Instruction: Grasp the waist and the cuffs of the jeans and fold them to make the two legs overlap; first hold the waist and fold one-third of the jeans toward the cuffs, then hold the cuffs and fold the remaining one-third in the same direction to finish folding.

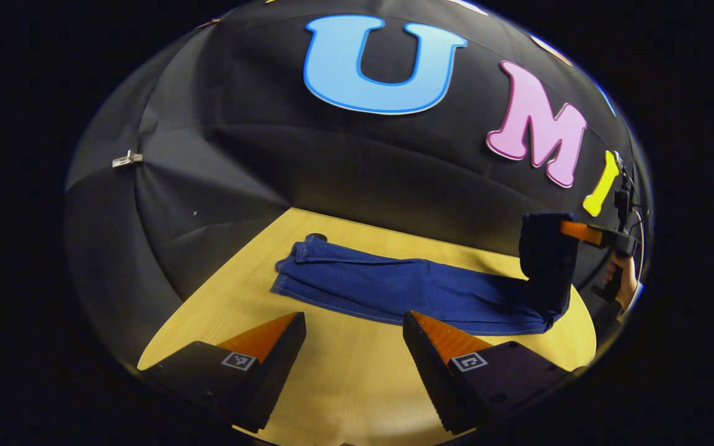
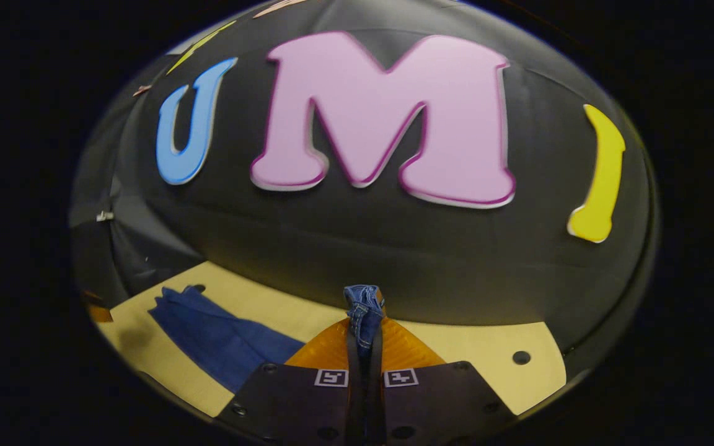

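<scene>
On the wooden table the jeans lie stretched out, one end lifted off it and pinched tight in the right gripper, while the left gripper hovers nearby, fingers spread wide.

The left gripper sits at the bottom centre of the left gripper view with fingers spread wide, while the right gripper, fingers closed together, shows at far right there, held by a hand.
</scene>
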Available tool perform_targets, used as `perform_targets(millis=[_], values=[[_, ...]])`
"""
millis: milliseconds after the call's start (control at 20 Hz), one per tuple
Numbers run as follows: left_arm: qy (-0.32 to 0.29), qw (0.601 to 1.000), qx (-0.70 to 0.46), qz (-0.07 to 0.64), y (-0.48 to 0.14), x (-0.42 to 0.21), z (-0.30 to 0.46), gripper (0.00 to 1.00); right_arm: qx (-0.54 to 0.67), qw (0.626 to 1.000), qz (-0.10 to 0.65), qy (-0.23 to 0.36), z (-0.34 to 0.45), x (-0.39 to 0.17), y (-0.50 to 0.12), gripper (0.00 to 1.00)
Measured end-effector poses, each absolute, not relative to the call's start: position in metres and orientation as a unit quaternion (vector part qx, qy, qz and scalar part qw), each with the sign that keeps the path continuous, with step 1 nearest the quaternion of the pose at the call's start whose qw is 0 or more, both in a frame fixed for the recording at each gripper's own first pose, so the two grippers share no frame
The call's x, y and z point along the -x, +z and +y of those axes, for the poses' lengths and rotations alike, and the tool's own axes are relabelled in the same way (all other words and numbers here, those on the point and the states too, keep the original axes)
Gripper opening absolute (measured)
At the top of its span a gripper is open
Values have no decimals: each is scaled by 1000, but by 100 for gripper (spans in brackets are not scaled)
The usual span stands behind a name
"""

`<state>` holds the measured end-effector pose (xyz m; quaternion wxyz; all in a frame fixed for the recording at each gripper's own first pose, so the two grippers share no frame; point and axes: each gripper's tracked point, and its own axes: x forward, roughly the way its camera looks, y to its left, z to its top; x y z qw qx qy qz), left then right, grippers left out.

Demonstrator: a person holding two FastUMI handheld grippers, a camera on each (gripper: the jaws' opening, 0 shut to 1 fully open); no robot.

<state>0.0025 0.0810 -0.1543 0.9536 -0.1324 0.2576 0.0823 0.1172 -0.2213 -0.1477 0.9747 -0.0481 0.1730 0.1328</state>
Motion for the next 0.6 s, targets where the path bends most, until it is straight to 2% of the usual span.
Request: perform_targets(millis=[350,400,450,550,600], values=[[134,946,163,245,-191,-33,143,99,88,956,227,165,-275,-67,-161,6],[141,945,165,244,-197,-40,153,98,94,954,231,167,-267,-64,-172,17],[150,943,167,244,-203,-48,164,98,98,952,236,170,-240,-64,-194,6],[160,939,175,250,-214,-64,179,98,89,946,249,189,-218,-54,-211,13],[160,937,177,255,-218,-70,184,98,76,942,257,201,-208,-46,-217,32]])
